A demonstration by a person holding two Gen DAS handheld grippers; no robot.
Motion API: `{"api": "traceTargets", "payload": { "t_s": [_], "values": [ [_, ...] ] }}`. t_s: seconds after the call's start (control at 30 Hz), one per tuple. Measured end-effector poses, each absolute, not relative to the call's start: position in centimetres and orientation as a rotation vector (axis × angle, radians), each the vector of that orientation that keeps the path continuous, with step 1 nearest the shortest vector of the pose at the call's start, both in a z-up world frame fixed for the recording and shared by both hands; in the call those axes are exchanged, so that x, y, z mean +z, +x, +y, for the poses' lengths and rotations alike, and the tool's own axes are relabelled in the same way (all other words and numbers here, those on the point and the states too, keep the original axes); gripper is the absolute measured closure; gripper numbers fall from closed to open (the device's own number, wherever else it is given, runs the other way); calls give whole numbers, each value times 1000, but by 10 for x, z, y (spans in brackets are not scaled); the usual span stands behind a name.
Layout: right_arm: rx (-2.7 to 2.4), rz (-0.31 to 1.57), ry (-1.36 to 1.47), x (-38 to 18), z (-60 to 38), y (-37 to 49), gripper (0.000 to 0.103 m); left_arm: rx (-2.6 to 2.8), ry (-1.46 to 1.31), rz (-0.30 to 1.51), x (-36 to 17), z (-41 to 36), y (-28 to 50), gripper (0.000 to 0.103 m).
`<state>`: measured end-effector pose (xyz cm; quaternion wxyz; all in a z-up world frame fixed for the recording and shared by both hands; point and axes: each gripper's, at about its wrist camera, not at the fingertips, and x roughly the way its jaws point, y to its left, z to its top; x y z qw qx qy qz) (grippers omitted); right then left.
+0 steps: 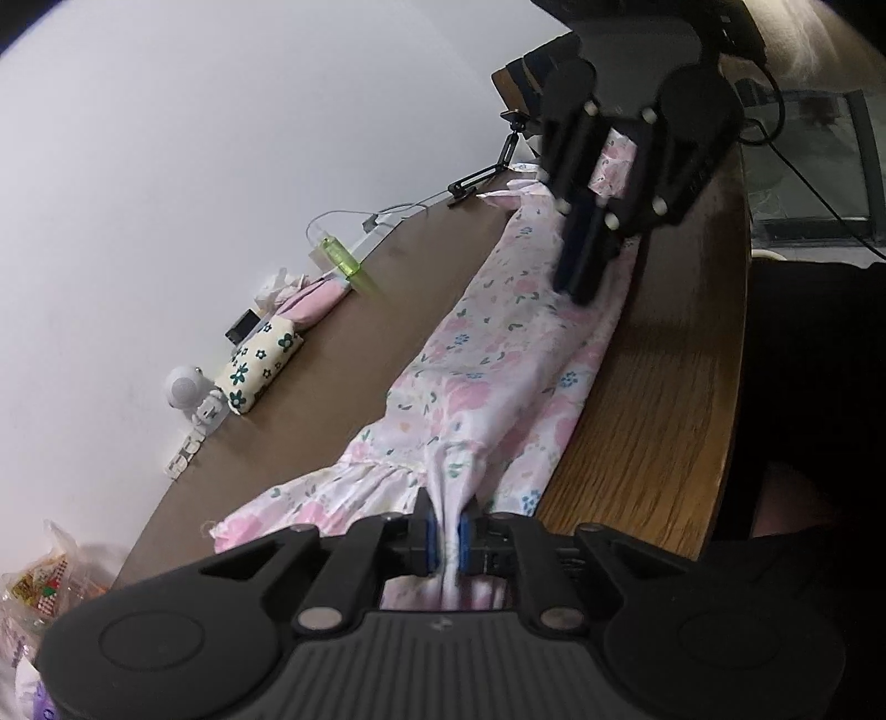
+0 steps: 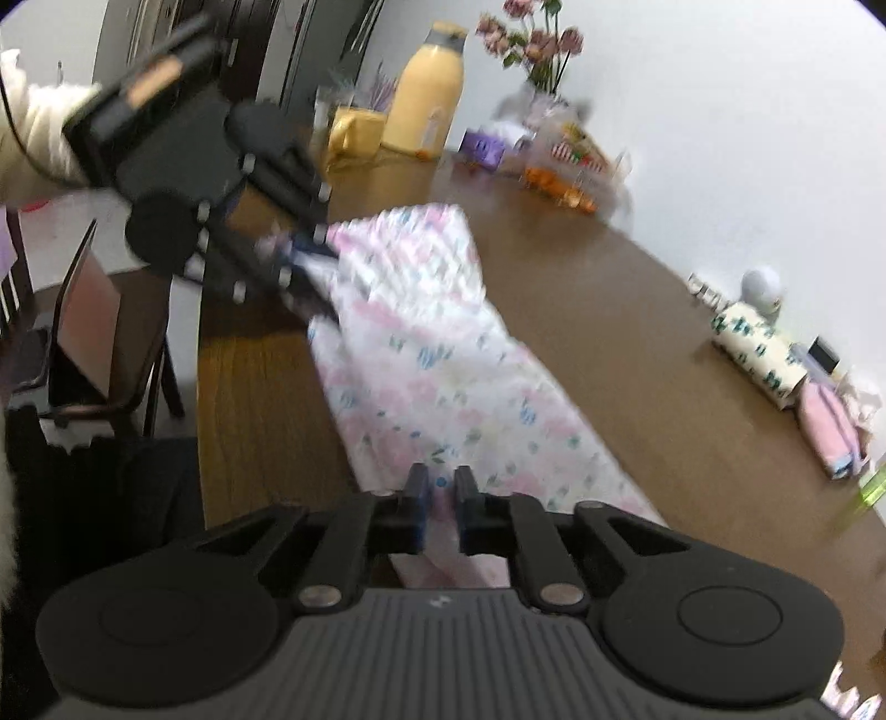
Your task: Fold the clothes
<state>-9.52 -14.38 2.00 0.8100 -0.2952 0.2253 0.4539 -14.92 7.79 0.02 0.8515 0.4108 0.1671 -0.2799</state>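
Dress [image 1: 487,354] stretches across the table [image 1: 653,387], each end clenched by left claw [image 1: 447,540] and right claw [image 2: 440,507].

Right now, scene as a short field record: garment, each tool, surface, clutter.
garment: floral dress, stretched long on the table, pink and blue print
left tool: shut on gathered fabric at the ruffled end
right tool: fingers close together over the fabric at the other end; grip on the cloth cannot be confirmed, view blurred
surface: brown wooden table
clutter: floral pouch, green bottle, yellow jug, flowers
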Motion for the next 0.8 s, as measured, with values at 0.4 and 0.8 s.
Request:
{"api": "traceTargets", "payload": {
  "t_s": [0.4, 0.8],
  "values": [
    [903, 514, -455, 11, -168, -94, 101, -516, 762, 512, 22, 132, -147, 87],
    [822, 483, -441, 8, -168, -99, 99, -137, 176, 446, 75, 152, -137, 67]
  ]
}}
